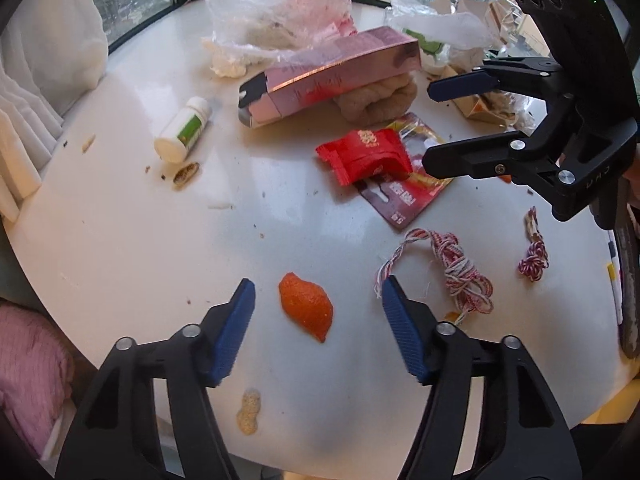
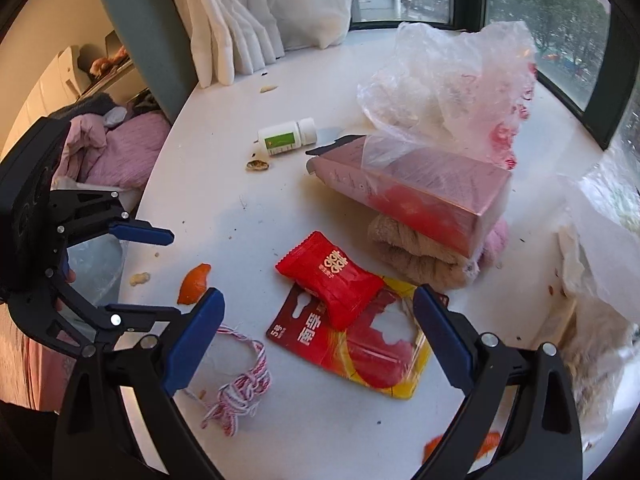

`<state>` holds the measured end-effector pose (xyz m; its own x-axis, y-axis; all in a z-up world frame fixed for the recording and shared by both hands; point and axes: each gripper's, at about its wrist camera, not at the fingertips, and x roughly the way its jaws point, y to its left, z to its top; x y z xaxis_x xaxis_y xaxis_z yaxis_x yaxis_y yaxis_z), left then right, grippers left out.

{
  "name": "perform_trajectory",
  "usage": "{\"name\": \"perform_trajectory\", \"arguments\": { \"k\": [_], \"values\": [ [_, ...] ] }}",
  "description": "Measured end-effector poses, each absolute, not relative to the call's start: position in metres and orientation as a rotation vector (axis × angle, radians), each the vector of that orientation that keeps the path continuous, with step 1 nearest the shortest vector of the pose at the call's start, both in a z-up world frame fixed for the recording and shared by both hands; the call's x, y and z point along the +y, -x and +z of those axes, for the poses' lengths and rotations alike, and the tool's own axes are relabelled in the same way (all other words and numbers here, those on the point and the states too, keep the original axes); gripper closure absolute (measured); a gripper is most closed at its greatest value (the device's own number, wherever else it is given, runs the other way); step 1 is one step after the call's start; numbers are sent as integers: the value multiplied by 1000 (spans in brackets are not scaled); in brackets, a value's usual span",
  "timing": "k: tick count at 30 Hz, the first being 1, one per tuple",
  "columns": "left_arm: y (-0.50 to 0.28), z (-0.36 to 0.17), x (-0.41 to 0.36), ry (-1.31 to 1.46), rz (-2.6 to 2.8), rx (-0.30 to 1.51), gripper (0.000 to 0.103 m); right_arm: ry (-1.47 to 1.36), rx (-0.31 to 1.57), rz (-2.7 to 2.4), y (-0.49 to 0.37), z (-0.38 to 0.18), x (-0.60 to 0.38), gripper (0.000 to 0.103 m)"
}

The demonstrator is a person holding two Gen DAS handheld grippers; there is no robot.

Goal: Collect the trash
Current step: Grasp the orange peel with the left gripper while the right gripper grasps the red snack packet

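On table | both hand-held grippers wide | peanut shell clearest left-wrist

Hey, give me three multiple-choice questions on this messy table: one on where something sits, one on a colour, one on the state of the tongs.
1. Where does the pink box rest?
A. on a rolled beige cloth
B. flat on the table
C. inside the plastic bag

2. What colour is the candy wrapper?
A. green
B. red
C. blue

3. How do the left tongs stand?
A. shut on the peel
B. shut on the string
C. open, holding nothing

Answers:
1 A: its far end lies propped on the rolled beige cloth.
2 B: it is bright red, lying on a printed card.
3 C: the orange peel lies on the table between spread fingers, untouched.
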<state>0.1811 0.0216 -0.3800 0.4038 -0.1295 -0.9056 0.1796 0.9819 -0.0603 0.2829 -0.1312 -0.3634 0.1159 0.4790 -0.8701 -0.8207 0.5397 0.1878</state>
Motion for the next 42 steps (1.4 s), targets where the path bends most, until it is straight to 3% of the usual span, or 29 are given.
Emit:
{"name": "perform_trajectory", "arguments": {
  "k": [10,18,21,25,31,35,42],
  "values": [
    [-181,-405,28,-4,-163,1121,45,410,1071,1007,-288,-389,-130,11],
    [-180,-405,27,-43,-142,1074,75,447,1025,1013,-289,-392,-120,11],
    [-177,-404,28,-57,-134,1061,81,477,1013,1012,-289,-394,-116,25],
    [-177,-406,30,-83,-118,1045,89,507,1009,1014,-288,-398,-111,29],
    [-179,-406,32,-71,-118,1049,93,530,1027,1010,-289,-406,-106,58],
    [-182,-403,34,-51,-128,1049,93,501,1032,1000,-292,-402,-106,64],
    [-189,-392,35,-34,-141,1029,93,442,1045,987,-291,-387,-108,64]
  ]
}}
